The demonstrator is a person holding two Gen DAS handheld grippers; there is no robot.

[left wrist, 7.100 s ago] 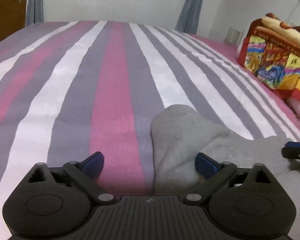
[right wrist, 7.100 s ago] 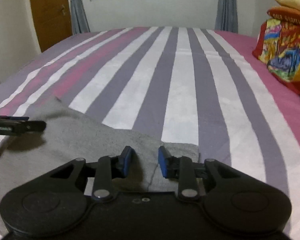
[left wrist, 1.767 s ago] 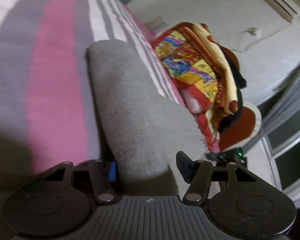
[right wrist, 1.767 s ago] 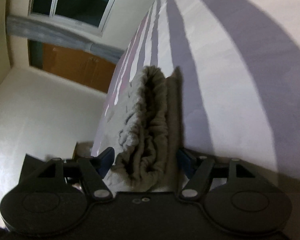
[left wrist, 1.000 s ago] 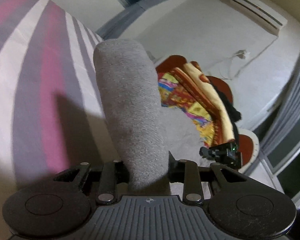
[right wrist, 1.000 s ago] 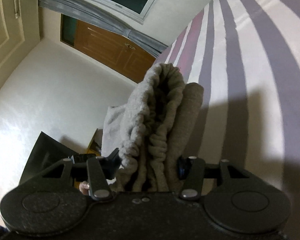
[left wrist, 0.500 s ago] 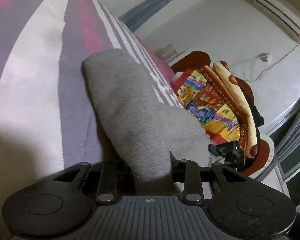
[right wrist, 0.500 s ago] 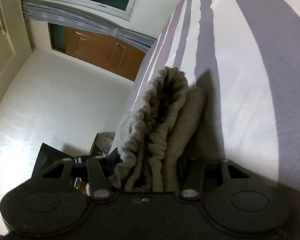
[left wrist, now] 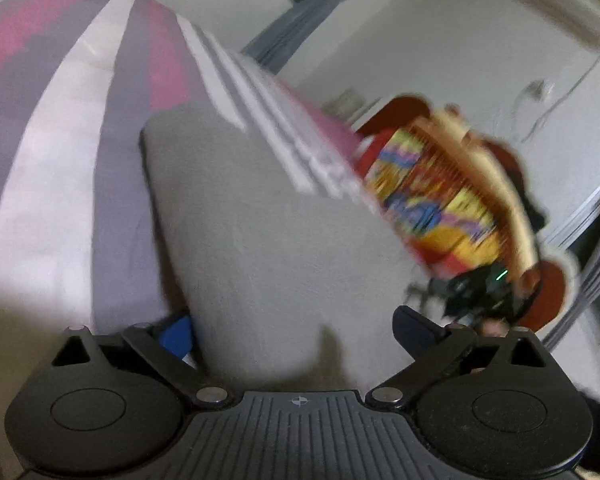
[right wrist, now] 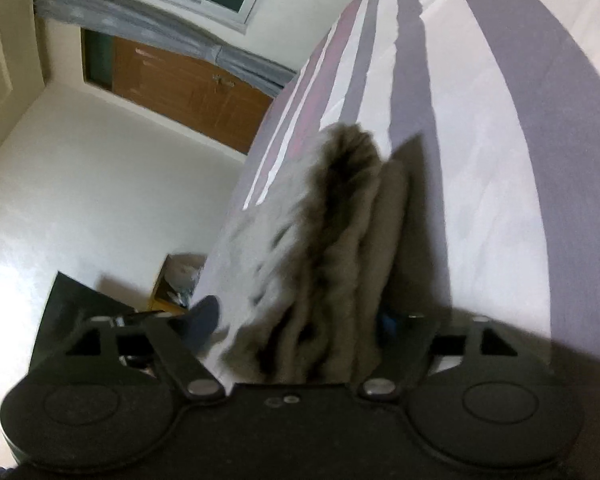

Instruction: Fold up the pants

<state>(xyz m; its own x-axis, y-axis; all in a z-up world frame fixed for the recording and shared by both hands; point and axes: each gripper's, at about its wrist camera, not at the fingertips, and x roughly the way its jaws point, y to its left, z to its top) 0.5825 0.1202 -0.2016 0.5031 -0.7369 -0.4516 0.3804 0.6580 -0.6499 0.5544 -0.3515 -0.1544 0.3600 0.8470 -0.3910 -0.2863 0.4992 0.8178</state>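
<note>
The grey pants (left wrist: 260, 248) were being released onto the striped bed (left wrist: 52, 184), filling the lower centre of both frames. The left gripper (left wrist: 296, 332) and right gripper (right wrist: 300, 320) were opening, fabric between the fingers. A straight withdrawal was advised, so the fold was not dragged.

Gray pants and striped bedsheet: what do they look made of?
Gray pants: likely fleece or thick knit, with a matte, fuzzy nap and bulky soft folds. Striped bedsheet: probably thin woven cotton or a blend, flat and matte with printed stripes; blur leaves the weave unclear.
</note>
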